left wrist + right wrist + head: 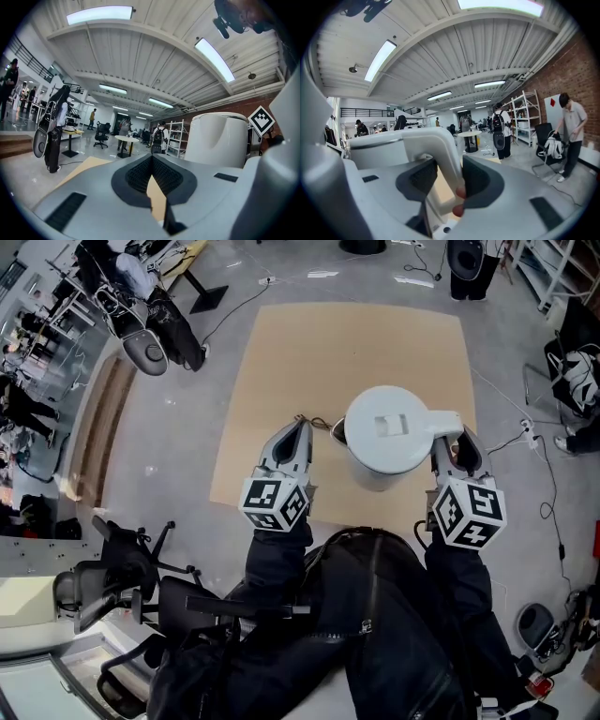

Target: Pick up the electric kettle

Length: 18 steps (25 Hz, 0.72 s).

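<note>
The white electric kettle [386, 432] stands over the near part of a brown board [281, 362], lid up, with its handle [448, 423] pointing right. My right gripper [453, 448] is shut on that handle; in the right gripper view the white handle [440, 150] is pinched between the dark pads, and the kettle body [377, 152] is to its left. My left gripper [298, 432] hovers just left of the kettle, jaws shut and holding nothing. In the left gripper view the kettle [219, 138] rises to the right of the gripper [152, 173]. Whether the kettle is off the board is unclear.
A short cord end [319, 423] lies by the kettle's left side. Black office chairs [122, 577] stand near left, cables [539, 442] trail on the floor at right. A person [572, 131] stands by shelving [525, 119] far right.
</note>
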Each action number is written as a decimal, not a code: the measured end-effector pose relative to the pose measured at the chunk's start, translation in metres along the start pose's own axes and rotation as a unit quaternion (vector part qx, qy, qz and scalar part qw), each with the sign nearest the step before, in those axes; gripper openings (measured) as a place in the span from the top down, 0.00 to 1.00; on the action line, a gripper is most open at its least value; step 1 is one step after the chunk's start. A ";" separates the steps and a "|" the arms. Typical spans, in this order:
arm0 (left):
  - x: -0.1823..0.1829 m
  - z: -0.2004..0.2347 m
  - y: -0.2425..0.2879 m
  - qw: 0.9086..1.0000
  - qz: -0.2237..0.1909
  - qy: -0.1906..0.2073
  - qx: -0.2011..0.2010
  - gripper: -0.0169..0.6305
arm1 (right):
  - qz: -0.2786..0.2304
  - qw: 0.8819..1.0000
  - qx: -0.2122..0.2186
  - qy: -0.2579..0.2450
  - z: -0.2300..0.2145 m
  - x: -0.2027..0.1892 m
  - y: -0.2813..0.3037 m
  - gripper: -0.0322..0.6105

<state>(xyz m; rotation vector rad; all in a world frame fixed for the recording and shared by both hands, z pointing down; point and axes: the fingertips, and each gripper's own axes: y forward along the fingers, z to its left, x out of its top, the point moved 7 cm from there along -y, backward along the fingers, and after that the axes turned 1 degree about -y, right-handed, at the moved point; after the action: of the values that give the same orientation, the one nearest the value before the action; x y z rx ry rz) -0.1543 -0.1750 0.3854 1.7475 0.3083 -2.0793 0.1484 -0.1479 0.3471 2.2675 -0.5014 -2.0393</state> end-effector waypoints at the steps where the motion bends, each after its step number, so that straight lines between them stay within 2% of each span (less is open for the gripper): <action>1: 0.000 0.000 0.000 1.000 0.000 0.000 0.001 0.98 | -0.001 1.000 0.000 -0.001 0.000 0.001 -0.001 0.70; 18: 0.006 0.000 -0.001 1.000 -0.012 0.003 0.000 0.98 | -0.021 1.000 -0.015 -0.005 -0.001 0.010 -0.004 0.70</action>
<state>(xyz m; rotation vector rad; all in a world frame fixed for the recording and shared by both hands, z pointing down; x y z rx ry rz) -0.1554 -0.1746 0.3790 1.7591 0.3330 -2.0905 0.1513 -0.1468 0.3362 2.2710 -0.4245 -2.0646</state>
